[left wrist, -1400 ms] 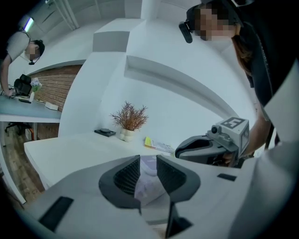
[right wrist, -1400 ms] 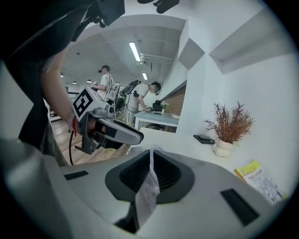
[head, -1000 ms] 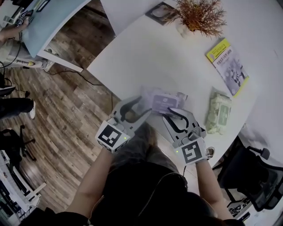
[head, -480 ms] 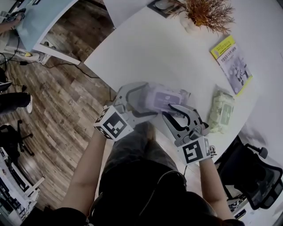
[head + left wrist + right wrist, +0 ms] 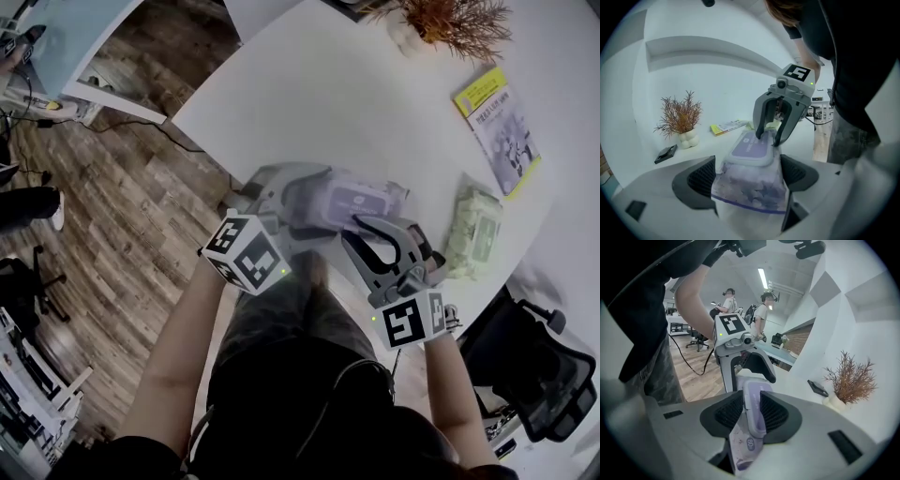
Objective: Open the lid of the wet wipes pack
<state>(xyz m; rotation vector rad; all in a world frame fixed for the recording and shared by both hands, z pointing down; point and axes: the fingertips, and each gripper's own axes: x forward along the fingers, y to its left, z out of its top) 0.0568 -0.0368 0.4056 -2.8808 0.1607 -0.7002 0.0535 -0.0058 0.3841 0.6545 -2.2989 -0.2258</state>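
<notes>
The purple wet wipes pack (image 5: 354,200) hangs just above the white table (image 5: 309,103), near its front edge, with its lid (image 5: 749,146) shut. My left gripper (image 5: 326,202) straddles the pack's left end. Its jaws have just been opening and now stand wide, with the pack (image 5: 752,187) between the pads; I see no squeeze on it. My right gripper (image 5: 377,227) comes at the other end. Its jaws have widened a little, but the pads still clamp the pack (image 5: 754,416) edgewise at the lid's rim. In each gripper view the other gripper shows beyond the pack.
A green wipes pack (image 5: 473,234) lies to the right, a yellow booklet (image 5: 497,127) behind it, and a dried plant in a white vase (image 5: 450,19) at the back. A black office chair (image 5: 544,375) stands by the table's corner. People (image 5: 761,310) stand far off.
My left gripper has rolled and its jaws have spread from a narrow grip to wide around the pack's left end. The right gripper has stayed on the pack.
</notes>
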